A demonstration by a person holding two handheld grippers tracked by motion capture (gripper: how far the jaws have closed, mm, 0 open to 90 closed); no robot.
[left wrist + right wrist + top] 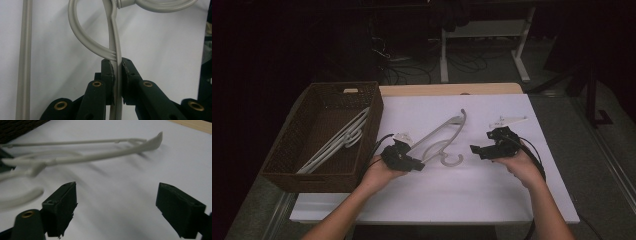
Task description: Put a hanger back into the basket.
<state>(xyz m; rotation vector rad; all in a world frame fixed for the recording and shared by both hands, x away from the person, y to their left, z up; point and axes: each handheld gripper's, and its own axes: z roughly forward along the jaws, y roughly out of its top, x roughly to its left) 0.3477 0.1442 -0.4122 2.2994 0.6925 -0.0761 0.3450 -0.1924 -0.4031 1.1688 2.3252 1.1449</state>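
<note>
A pale grey plastic hanger (439, 137) lies on the white surface (472, 185) near its middle, running diagonally from the lower left up to its curved end at the upper right, with its hook (453, 160) curling toward the person. The left tool (414, 164) is clamped on the hanger's thin arm: in the left gripper view the two black pads (112, 75) press against the grey strip (117, 62) from both sides, just below the loop where the arm curves round. The right tool (477, 149) hovers just to the right of the hook, held in the person's right hand (522, 167), and its jaws stand wide apart with nothing between them; in the right gripper view the hanger (100, 155) stretches across the surface beyond those jaws, apart from them. The left hand (379, 175) holds its tool close beside the right wall of a dark woven basket (287, 150), which sits at the left edge of the surface. Inside the basket lie more light-coloured hangers (339, 140), stacked diagonally. A strip of bare wood (452, 89) shows along the far edge of the surface.
</note>
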